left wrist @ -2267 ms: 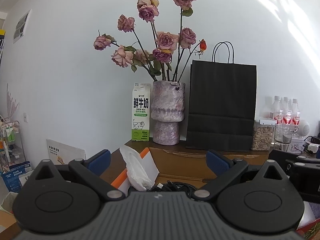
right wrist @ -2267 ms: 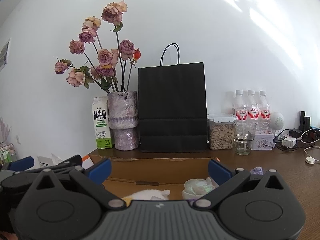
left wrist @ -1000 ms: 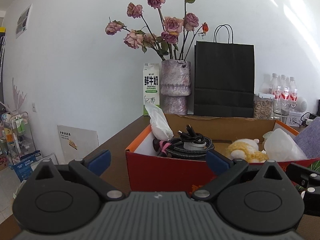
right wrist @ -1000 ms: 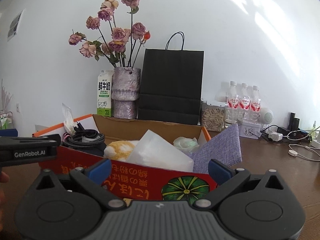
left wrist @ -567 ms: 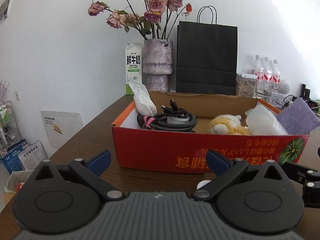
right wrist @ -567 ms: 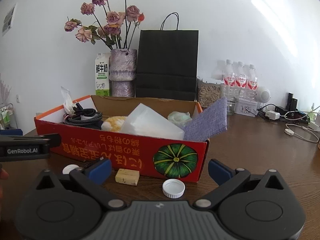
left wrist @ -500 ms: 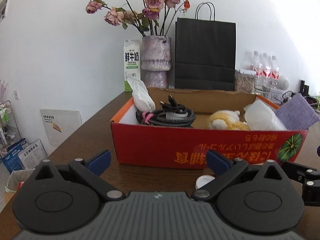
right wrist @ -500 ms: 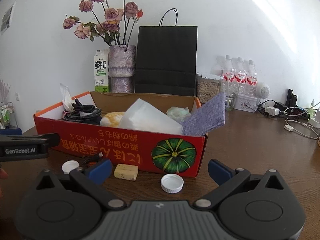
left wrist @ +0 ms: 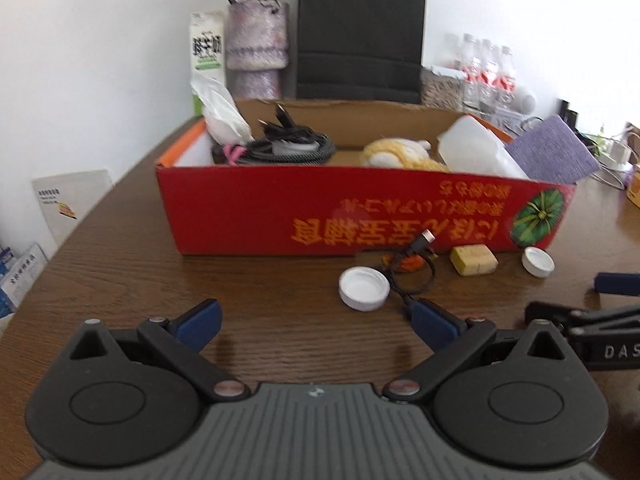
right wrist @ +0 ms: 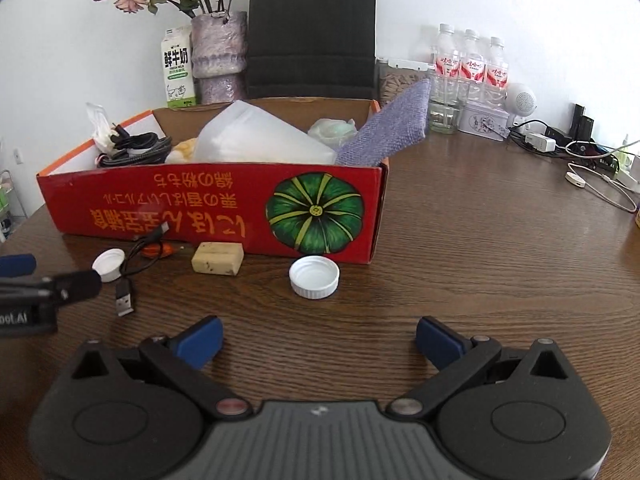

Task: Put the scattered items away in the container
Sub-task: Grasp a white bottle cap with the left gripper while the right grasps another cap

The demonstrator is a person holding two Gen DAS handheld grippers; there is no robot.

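Note:
A red cardboard box (left wrist: pixel 280 208) (right wrist: pixel 192 204) stands on the brown table, holding a coiled black cable, tissue, a yellow plush toy, a clear plastic piece and a purple cloth. On the table in front of it lie a white cap (left wrist: pixel 363 289) (right wrist: pixel 108 265), a short black USB cable (left wrist: pixel 416 268) (right wrist: pixel 127 280), a small orange item (right wrist: pixel 158 249), a yellow block (left wrist: pixel 473 260) (right wrist: pixel 218 258) and a second white cap (left wrist: pixel 538 261) (right wrist: pixel 314 277). My left gripper (left wrist: pixel 316 320) is open and empty, near the first cap. My right gripper (right wrist: pixel 319 340) is open and empty, just short of the second cap.
Behind the box stand a milk carton (right wrist: pixel 178 68), a vase of dried roses (right wrist: pixel 218 56), a black paper bag (right wrist: pixel 312 32), a jar and water bottles (right wrist: pixel 472 68). Chargers and cables (right wrist: pixel 576 148) lie at the right. The table's left edge (left wrist: pixel 100 204) drops to papers on the floor.
Both grippers have pulled back from over the box and tilted down toward the table. The loose items in front of the box have come into view. Both stay open.

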